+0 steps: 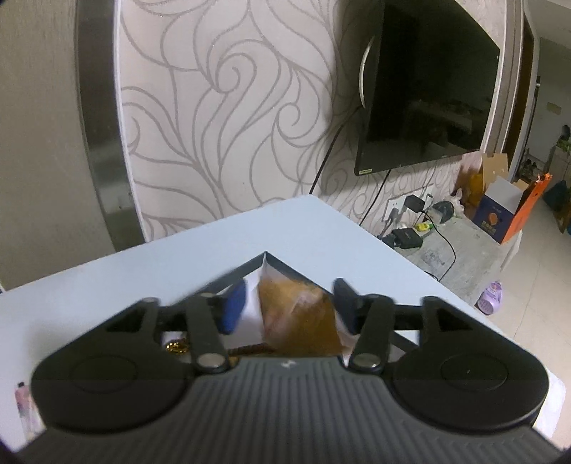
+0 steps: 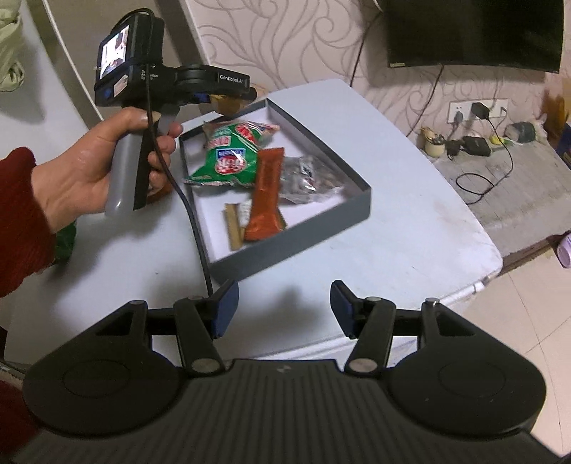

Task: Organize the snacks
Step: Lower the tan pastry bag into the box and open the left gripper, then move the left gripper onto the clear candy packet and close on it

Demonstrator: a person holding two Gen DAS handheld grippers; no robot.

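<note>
A: Left side first. Left hand, red sleeve, wrapped round the grey handle of the left gripper. Held above the far left corner of the grey box. Fingers spread either side of a brown snack packet; no firm contact visible there, some blur, so released or just grazing, hard to say. Packet tip pointing into the box corner in the left wrist view.

B: Agreed. And in the box, left to right?

A: Green-and-red snack bag toward the far left, overlapping a second one behind. Thin tan stick packet near the front wall. Orange-red bar wrapper lying lengthwise, one end over the green bag's edge. Clear silvery packet just beside it on the right.

B: Right gripper?

A: Low at the near edge of the pale blue worktop, well apart from the box. Blue-padded fingers wide apart, nothing between them.

B: Further right?

A: Wall-mounted television, socket with chargers below.
</note>
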